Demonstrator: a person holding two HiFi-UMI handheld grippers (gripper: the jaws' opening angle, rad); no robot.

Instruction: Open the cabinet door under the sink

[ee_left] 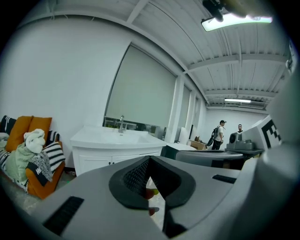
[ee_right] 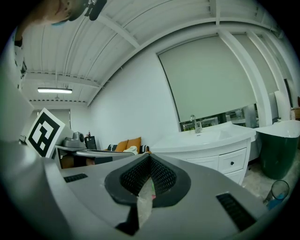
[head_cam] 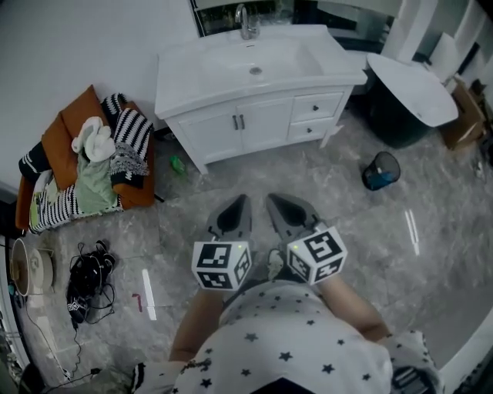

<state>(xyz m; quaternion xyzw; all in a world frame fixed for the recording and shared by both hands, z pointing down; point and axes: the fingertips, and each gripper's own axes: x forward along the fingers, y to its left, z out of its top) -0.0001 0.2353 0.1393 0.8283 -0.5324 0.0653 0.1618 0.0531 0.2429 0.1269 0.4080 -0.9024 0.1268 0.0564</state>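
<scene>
The door [head_cam: 262, 123] is sitting shut in the white cabinet [head_cam: 182, 129], directly beneath the sink [head_cam: 254, 65], near the top of the head view. Its twin is lying flush beside it on the left, with their two dark handles sitting at the middle seam. Two drawers [head_cam: 317, 108] are filling the cabinet's right part, and a faucet [head_cam: 246, 21] is standing behind the basin.

I am holding both claws well short of the cabinet, over bare floor [head_cam: 231, 177], side by side and pointing toward it. The left claw [head_cam: 240, 204] is pressing its jaws together on nothing, and the right claw [head_cam: 276, 202] is doing the same. Each claw's own view is showing the pads meeting at the tips. Neither is touching the door.

Left of the cabinet an orange sofa [head_cam: 65, 131] is carrying a heap of clothes [head_cam: 96, 165]. A small green thing [head_cam: 178, 164] is lying near the cabinet's left foot. To the right a white tub [head_cam: 412, 88] is standing, with a bin [head_cam: 380, 171] near it. Black cables [head_cam: 88, 277] are lying at lower left.
</scene>
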